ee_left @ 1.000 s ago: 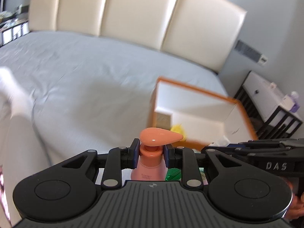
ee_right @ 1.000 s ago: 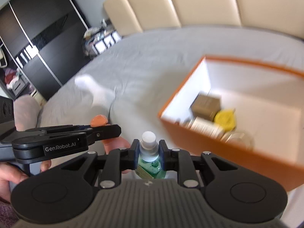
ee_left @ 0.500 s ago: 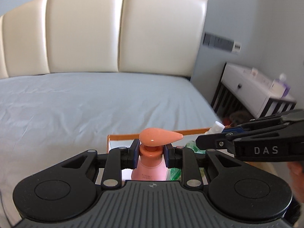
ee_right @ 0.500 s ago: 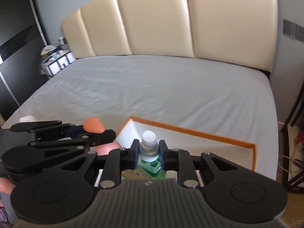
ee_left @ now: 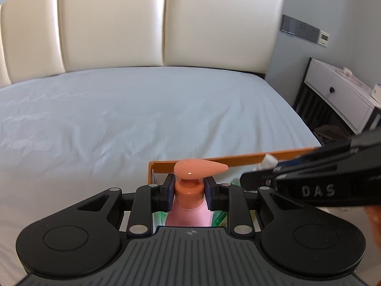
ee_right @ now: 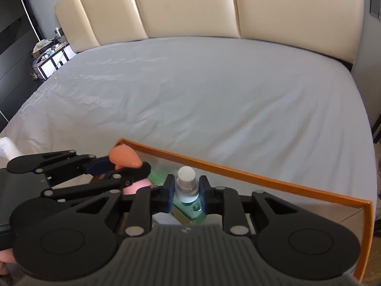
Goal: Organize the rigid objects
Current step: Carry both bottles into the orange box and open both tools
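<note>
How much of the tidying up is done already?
Partly done, it seems. The left gripper is shut on a pink pump bottle with an orange top, and the right gripper is shut on a clear bottle of green liquid with a white cap. Both hang over the orange-rimmed white box on the grey bed. Left to do: set both bottles inside. What the box already holds is hidden.

White raised letters "DAS" read on the black side of the right tongs (ee_left: 269,166), seen from left wrist cam. Small print on the pink pump bottle's (ee_left: 188,212) label too blurred to read; no other text legible.
</note>
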{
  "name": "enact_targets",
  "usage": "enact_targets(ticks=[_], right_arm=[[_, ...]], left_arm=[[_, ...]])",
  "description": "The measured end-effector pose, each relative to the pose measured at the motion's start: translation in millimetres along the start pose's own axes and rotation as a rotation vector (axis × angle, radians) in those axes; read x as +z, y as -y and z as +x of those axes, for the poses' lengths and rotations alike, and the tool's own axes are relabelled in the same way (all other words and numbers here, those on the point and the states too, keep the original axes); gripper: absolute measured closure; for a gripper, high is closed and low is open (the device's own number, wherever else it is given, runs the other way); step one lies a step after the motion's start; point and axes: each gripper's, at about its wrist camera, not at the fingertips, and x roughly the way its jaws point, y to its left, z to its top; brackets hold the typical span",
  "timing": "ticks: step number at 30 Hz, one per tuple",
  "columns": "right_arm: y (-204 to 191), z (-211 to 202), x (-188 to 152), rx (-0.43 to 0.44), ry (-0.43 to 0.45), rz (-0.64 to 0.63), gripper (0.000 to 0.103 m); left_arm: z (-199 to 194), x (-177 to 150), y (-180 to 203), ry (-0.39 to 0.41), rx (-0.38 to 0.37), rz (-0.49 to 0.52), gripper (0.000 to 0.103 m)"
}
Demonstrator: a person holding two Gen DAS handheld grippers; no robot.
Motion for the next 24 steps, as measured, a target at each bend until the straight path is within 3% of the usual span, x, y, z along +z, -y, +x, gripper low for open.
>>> enact_targets(ticks=[6, 11, 14, 24], right_arm=[[2.9, 3.0, -9.1, 0.009, -0.008, -0.024, 0.083], [1.6, 3.7, -9.5, 0.011, -0.01, -0.04, 0.083], [2.4, 3.3, -9.1, 0.01, -0.012, -0.041, 0.083], [0.4, 9.0, -5.0, 0.001, -0.021, -0.036, 0.083]], left_arm=[[6.8, 3.2, -3.2, -0.001, 0.012, -0.052, 0.075], [4.7, 1.3, 4.7, 0.011, 0.061, -0.017, 0.075], [8.5, 2.7, 6.5, -0.02, 0.085, -0.009, 0.074], [2.5, 3.7, -5.7, -0.06, 0.012, -0.068, 0.068]])
